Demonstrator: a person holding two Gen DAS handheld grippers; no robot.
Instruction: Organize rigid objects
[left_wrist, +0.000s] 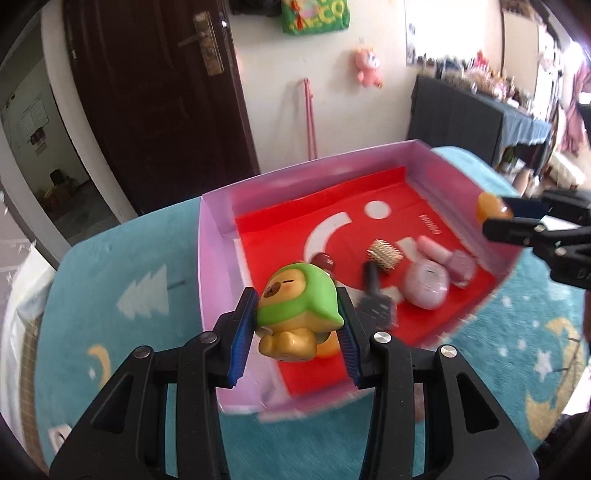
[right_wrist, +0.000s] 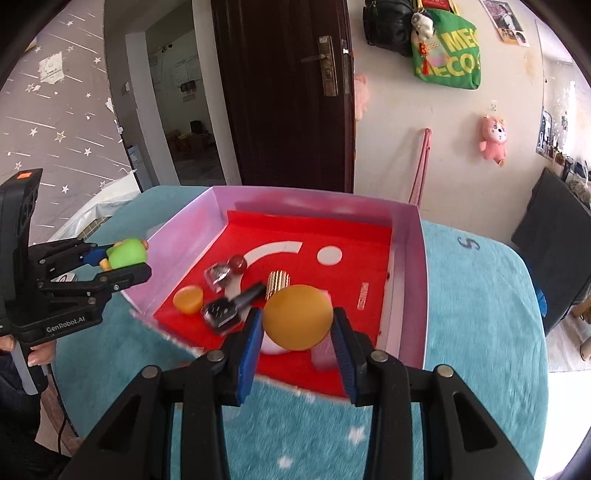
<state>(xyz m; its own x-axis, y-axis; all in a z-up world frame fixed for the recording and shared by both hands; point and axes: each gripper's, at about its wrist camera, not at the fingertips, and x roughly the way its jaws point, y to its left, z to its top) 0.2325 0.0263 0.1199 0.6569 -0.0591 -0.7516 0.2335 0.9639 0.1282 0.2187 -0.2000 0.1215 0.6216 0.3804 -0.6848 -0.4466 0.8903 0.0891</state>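
A pink-walled box (left_wrist: 216, 266) with a red floor stands on the teal cloth; it also shows in the right wrist view (right_wrist: 408, 258). My left gripper (left_wrist: 297, 325) is shut on a green-hooded yellow figurine (left_wrist: 295, 301) above the box's near-left corner; the figurine also shows in the right wrist view (right_wrist: 127, 253). My right gripper (right_wrist: 295, 326) is shut on a round orange object (right_wrist: 297, 317) over the box's near edge; it also shows in the left wrist view (left_wrist: 493, 208).
In the box lie a dark nail polish bottle (right_wrist: 231, 306), a gold ribbed cylinder (right_wrist: 277, 282), a small orange cup (right_wrist: 188, 299), a red ball (right_wrist: 237, 263) and pink items (left_wrist: 428, 282). A dark door (right_wrist: 280, 92) stands behind the table.
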